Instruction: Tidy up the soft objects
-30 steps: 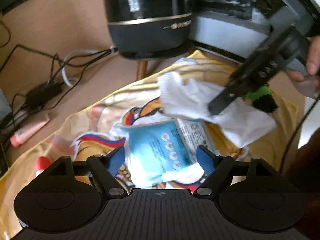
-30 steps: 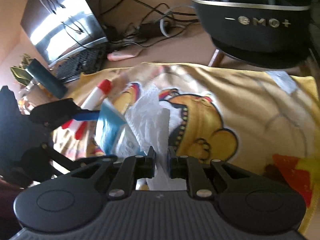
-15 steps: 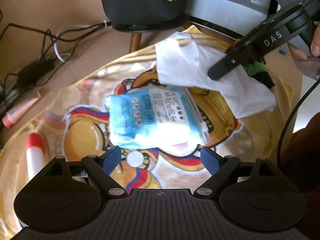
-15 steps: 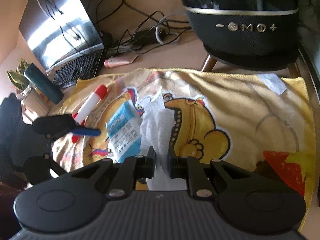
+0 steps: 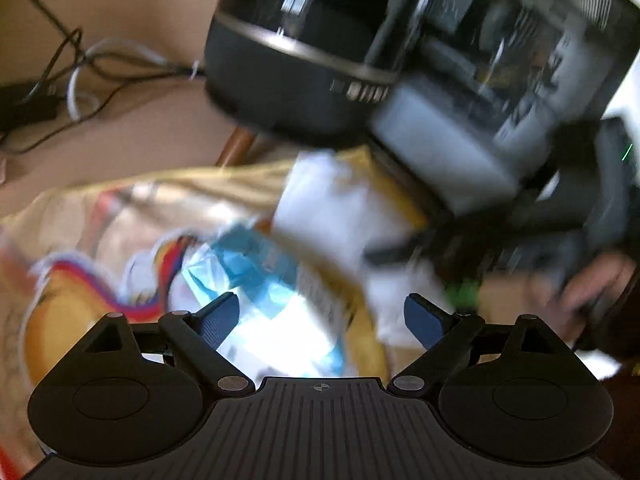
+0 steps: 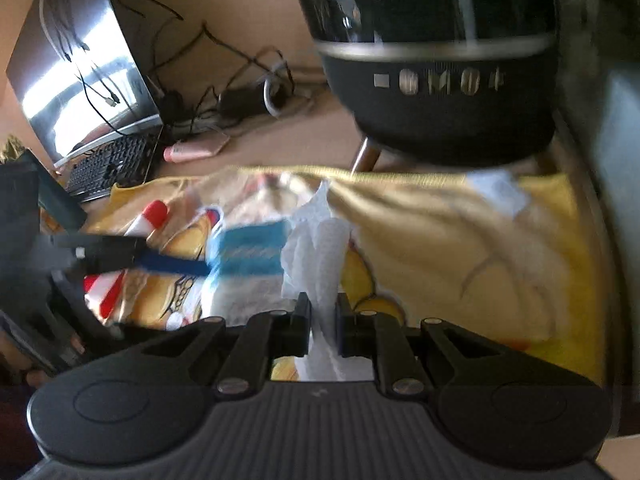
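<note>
A white paper towel is pinched upright between the fingers of my right gripper, which is shut on it; in the left wrist view the towel shows blurred, lifted over the yellow cartoon-print cloth. A blue-and-white soft packet lies on the cloth just ahead of my left gripper, whose blue-padded fingers stand wide open and hold nothing. From the right wrist view the packet lies left of the towel, with a blue finger of the left gripper reaching toward it.
A black round speaker on wooden legs stands behind the cloth. Cables trail over the tan desk. A monitor, keyboard and pink tube sit at the back left. A red-and-white marker lies on the cloth.
My left gripper has swung closer and right over the blue packet, staying open. My right gripper has moved forward toward the speaker, still clamped on the paper towel. Both views are motion-blurred.
</note>
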Motion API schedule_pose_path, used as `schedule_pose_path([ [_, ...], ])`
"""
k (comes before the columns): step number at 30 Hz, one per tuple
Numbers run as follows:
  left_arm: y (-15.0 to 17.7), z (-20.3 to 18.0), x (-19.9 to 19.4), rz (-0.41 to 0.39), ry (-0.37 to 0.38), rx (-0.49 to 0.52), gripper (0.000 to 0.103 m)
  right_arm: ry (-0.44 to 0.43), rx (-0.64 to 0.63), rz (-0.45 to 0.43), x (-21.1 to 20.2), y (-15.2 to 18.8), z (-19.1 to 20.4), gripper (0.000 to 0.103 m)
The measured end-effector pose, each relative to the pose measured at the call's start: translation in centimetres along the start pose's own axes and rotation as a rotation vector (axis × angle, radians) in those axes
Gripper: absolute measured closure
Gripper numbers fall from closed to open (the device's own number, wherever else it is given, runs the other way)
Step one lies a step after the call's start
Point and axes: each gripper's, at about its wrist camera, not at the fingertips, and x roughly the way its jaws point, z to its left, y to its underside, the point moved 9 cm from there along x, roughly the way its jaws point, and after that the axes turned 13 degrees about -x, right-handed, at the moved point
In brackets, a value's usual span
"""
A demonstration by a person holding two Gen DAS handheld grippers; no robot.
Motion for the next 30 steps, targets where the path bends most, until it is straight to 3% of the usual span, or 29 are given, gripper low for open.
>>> schedule_pose_path([
  [4, -0.4, 0.4, 1.0, 0.013, -0.034, 0.034, 0.009, -0.042, 0.035, 0.025, 2.0, 0.7, 0.1, 0.089],
  [8, -0.5, 1.4, 1.4, 0.015, -0.005, -0.028, 0.009, -0.127, 0.107, 0.035, 2.9, 1.4, -0.1, 0.089],
  [12, -1.6, 1.2, 1.8, -0.007, 0.091, -0.085, 0.004, -0.171, 0.152, 0.038, 2.9, 1.9, -0.5, 0.089],
  [15, -2.7, 0.9, 2.6, -0.01, 0.149, -0.148, 0.004, -0.114, 0.123, 0.019, 1.8, 2.0, -0.9, 0.089],
  [18, -3.4, 1.0, 2.0, -0.015, 0.102, -0.188, 0.004, -0.062, 0.109, -0.021, 0.4, 1.6, -1.6, 0.089],
  [21, -2.7, 2.8, 0.4, -0.011, -0.089, -0.191, 0.004, -0.037, 0.114, -0.048, -0.3, 1.0, -2.2, 0.089],
  [24, -0.2, 4.6, -0.1, 0.07, -0.158, -0.278, 0.004, -0.006, 0.11, -0.059, -0.3, 0.3, -2.8, 0.089],
  [27, 2.3, 5.1, 0.9, 0.161, -0.105, -0.435, 0.004, 0.019, 0.107, -0.063, 0.1, -0.3, -3.0, 0.086],
  [30, 1.9, 5.1, 2.0, 0.147, -0.076, -0.516, 0.003, 0.016, 0.105, -0.07, 0.1, -0.4, -3.0, 0.086],
])
